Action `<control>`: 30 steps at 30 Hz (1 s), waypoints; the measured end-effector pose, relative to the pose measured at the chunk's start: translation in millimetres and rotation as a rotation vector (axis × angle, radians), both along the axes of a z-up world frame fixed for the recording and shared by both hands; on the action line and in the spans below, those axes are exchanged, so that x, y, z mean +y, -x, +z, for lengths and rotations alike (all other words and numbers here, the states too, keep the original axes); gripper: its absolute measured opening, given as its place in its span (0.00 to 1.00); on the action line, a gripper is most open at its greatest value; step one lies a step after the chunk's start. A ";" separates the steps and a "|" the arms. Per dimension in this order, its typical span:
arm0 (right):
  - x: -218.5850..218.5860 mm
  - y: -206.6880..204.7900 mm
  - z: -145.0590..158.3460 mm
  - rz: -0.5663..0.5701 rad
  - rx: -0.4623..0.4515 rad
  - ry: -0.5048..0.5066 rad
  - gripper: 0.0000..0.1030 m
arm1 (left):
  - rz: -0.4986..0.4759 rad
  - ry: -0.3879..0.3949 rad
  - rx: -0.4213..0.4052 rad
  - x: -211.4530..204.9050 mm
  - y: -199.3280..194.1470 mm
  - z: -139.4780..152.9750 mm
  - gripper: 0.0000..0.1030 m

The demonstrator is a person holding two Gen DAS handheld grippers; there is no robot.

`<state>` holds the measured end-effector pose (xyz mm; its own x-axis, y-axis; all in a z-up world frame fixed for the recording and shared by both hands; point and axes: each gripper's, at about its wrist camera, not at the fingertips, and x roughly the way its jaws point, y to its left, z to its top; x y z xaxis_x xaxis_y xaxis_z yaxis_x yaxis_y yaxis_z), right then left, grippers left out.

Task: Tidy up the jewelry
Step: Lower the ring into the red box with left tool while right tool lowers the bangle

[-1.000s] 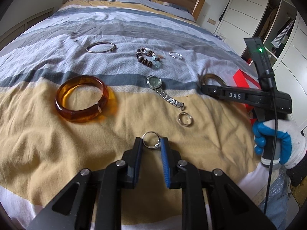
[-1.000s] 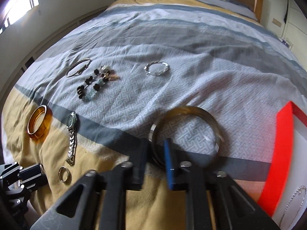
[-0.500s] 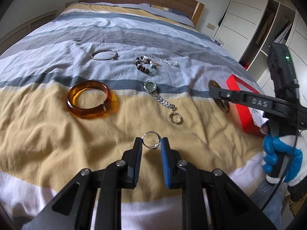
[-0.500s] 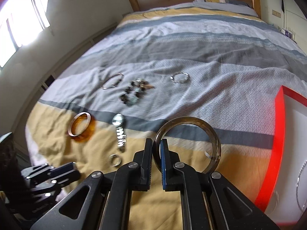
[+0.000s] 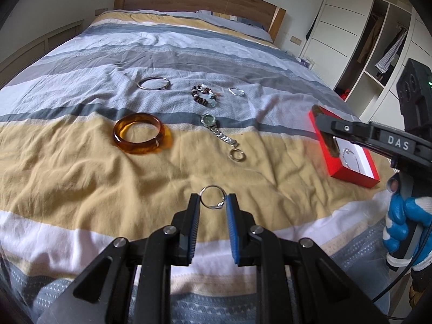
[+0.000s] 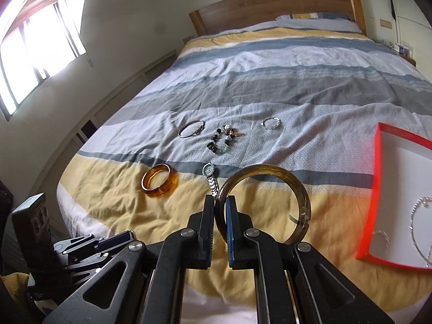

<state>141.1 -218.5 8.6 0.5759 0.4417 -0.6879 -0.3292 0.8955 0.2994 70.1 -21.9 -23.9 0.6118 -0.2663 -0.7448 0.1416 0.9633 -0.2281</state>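
Just changed: both hands have come up off the bed (image 5: 81,178) with a piece each, and the red box (image 6: 376,189) now sits close on the right — before, only its corner showed.
Meaning: judging by that, the pick-up is done and the carry to the box is under way; neither piece is in it yet.
Left gripper (image 5: 213,202): jaws part-way closed on a thin silver ring (image 5: 212,197), pinched across its width, clear of the yellow stripe near the foot edge of the bed.
Ring's facing: the hoop stands nearly upright, its open face toward the camera; a small lump sits low on the right.
Right gripper (image 6: 220,213): jaws almost fully closed on the wall of a brown see-through bangle (image 6: 266,202), held above the bed.
Bangle's facing: gripped at its left side, the hoop reaches out to the right toward the box, tipped so its opening faces up and forward.
Box: near the bed's right edge, a thin chain (image 6: 421,229) already inside.
Left on the bed: an amber bangle (image 5: 139,136), a watch (image 5: 218,132), a second ring (image 5: 237,154) — plus a wire bangle (image 5: 154,83), a bead bracelet (image 5: 205,97) and a small silver hoop (image 5: 236,91) further up.
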 end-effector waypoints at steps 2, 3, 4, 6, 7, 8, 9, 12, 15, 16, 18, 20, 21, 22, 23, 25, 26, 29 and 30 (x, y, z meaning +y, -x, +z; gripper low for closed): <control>-7.5 8.6 5.0 -0.012 -0.012 -0.004 0.08 | -0.010 0.004 0.000 -4.6 1.0 3.0 0.18; -11.6 12.0 7.2 -0.019 -0.016 -0.003 0.08 | -0.018 0.005 -0.003 -8.3 0.9 5.6 0.18; -16.3 15.0 9.1 -0.026 -0.021 -0.002 0.08 | -0.027 0.008 -0.006 -13.0 0.2 8.5 0.18; -32.1 21.9 13.3 -0.049 -0.029 -0.002 0.08 | -0.048 0.018 -0.010 -24.9 -3.0 14.6 0.18; -39.3 24.2 14.6 -0.060 -0.033 -0.002 0.08 | -0.060 0.017 -0.014 -32.0 -5.4 17.7 0.18; -48.5 26.4 16.3 -0.074 -0.037 -0.001 0.08 | -0.074 0.016 -0.017 -39.4 -7.9 20.6 0.18; -59.6 28.1 17.7 -0.091 -0.041 0.001 0.08 | -0.088 0.018 -0.020 -47.6 -10.1 23.4 0.18; -93.6 28.3 20.5 -0.136 -0.046 0.012 0.08 | -0.134 0.017 -0.024 -75.0 -20.6 30.7 0.18; -131.2 23.2 19.3 -0.179 -0.047 0.036 0.08 | -0.188 0.018 -0.024 -108.1 -33.6 36.1 0.18; -145.2 19.7 17.3 -0.197 -0.043 0.048 0.08 | -0.211 0.020 -0.023 -122.3 -39.4 37.4 0.18; -166.5 12.4 13.3 -0.223 -0.035 0.064 0.08 | -0.247 0.024 -0.020 -145.7 -48.9 38.4 0.18; -186.9 4.1 8.7 -0.245 -0.025 0.080 0.08 | -0.285 0.021 -0.021 -171.8 -59.0 38.8 0.18; -198.2 -1.7 5.6 -0.255 -0.019 0.089 0.08 | -0.305 0.021 -0.021 -185.5 -64.8 38.6 0.18; -208.5 -8.2 2.2 -0.263 -0.012 0.099 0.08 | -0.322 0.021 -0.021 -197.7 -70.6 37.9 0.18; -214.3 -12.1 0.0 -0.266 -0.008 0.104 0.08 | -0.338 0.019 -0.020 -210.4 -76.2 36.6 0.18; -228.0 -23.7 -6.4 -0.274 0.004 0.121 0.08 | -0.368 0.010 -0.015 -235.5 -87.9 31.5 0.18; -236.1 -31.3 -10.7 -0.279 0.013 0.129 0.08 | -0.381 0.004 -0.011 -246.0 -93.5 28.5 0.18; -250.4 -48.3 -21.6 -0.280 0.036 0.141 0.08 | -0.408 -0.003 0.016 -274.8 -110.9 16.8 0.18; -253.4 -53.1 -24.5 -0.280 0.043 0.145 0.08 | -0.414 -0.006 0.027 -282.9 -116.9 12.1 0.18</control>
